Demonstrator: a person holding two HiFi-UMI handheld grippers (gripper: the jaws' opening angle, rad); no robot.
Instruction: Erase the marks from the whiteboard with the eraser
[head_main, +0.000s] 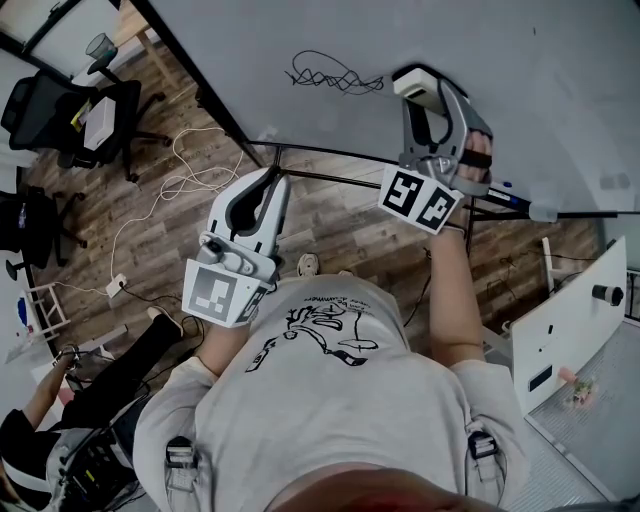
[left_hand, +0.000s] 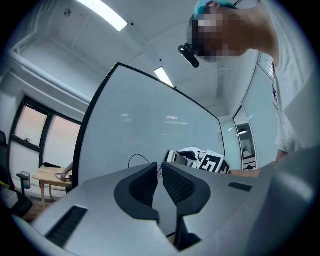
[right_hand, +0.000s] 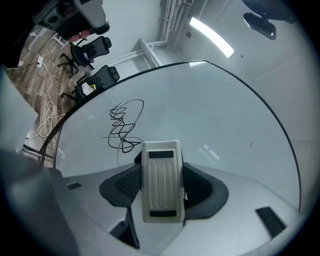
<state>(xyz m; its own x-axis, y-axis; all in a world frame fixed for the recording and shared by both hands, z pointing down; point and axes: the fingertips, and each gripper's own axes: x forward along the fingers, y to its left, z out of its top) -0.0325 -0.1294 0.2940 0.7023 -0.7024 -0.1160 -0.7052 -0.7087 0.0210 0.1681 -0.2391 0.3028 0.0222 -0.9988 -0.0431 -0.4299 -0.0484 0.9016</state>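
The whiteboard (head_main: 500, 60) fills the top of the head view, with a black scribble (head_main: 335, 75) on it. My right gripper (head_main: 422, 82) is shut on a white eraser (head_main: 412, 84), held up against the board just right of the scribble. In the right gripper view the ribbed eraser (right_hand: 161, 182) sits between the jaws, and the scribble (right_hand: 123, 127) lies just beyond its upper left corner. My left gripper (head_main: 271, 180) hangs lower, away from the board. Its jaws are shut on nothing (left_hand: 160, 181). The right gripper (left_hand: 200, 160) also shows in the left gripper view.
The board's black frame and tray rail (head_main: 340, 180) run below it, with a marker (head_main: 505, 193) on the rail. Office chairs (head_main: 60, 115) and white cables (head_main: 170, 185) are on the wood floor at left. A white cabinet (head_main: 570, 320) stands right. A seated person (head_main: 60, 410) is at lower left.
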